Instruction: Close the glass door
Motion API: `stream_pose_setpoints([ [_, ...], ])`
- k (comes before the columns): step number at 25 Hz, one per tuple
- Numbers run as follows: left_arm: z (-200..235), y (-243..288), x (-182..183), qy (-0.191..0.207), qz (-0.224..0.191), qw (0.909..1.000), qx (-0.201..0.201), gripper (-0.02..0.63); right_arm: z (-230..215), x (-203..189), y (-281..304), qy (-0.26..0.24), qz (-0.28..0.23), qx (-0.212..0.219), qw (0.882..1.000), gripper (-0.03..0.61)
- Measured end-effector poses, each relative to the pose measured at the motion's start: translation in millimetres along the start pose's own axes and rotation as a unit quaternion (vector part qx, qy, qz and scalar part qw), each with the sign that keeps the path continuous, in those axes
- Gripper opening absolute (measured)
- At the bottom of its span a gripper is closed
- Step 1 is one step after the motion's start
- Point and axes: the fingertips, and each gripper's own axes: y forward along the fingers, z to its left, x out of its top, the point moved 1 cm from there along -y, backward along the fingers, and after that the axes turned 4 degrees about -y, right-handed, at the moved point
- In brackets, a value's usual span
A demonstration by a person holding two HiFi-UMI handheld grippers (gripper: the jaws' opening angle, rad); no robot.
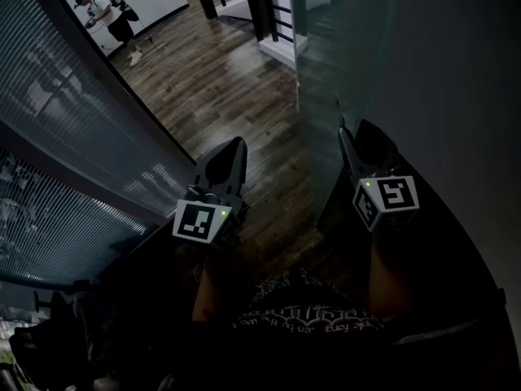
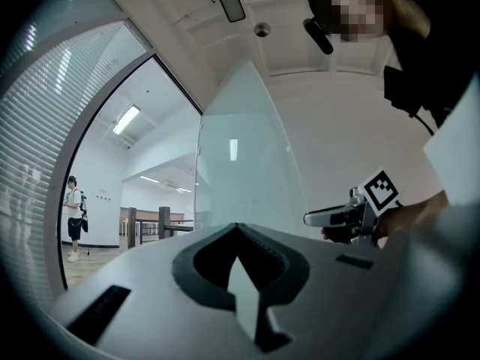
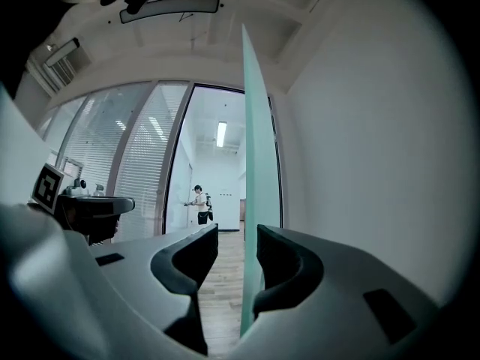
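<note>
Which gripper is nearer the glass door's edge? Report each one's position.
Right. The right gripper has its open jaws astride the edge of the glass door. The left gripper, jaws together and empty, hangs apart from the door, further left.

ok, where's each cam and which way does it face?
Head view: on the head, steeply down at wood floor; left gripper, right gripper, forearms show.
Left gripper view: along shut fingers toward the glass door; right gripper at right.
Right gripper view: along open fingers straddling the door's edge; left gripper at left.
Shared: all three catch a distant person.
</note>
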Motion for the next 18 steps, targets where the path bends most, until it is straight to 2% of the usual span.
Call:
stream_pose_setpoints([
  [7, 12.4, -31.8, -0.4, 0.008, 0.003, 0.9996, 0.028, -0.009, 37.8, 0.3, 7.5, 0.001, -0.011, 0.031, 0.999, 0.153],
  [18, 33.8, -61.8, 8.1, 0.025, 0.005, 0.9963, 0.082, -0.009, 87.5, 6.0, 26.1, -0.006, -0.024, 0.122, 0.992, 0.155],
])
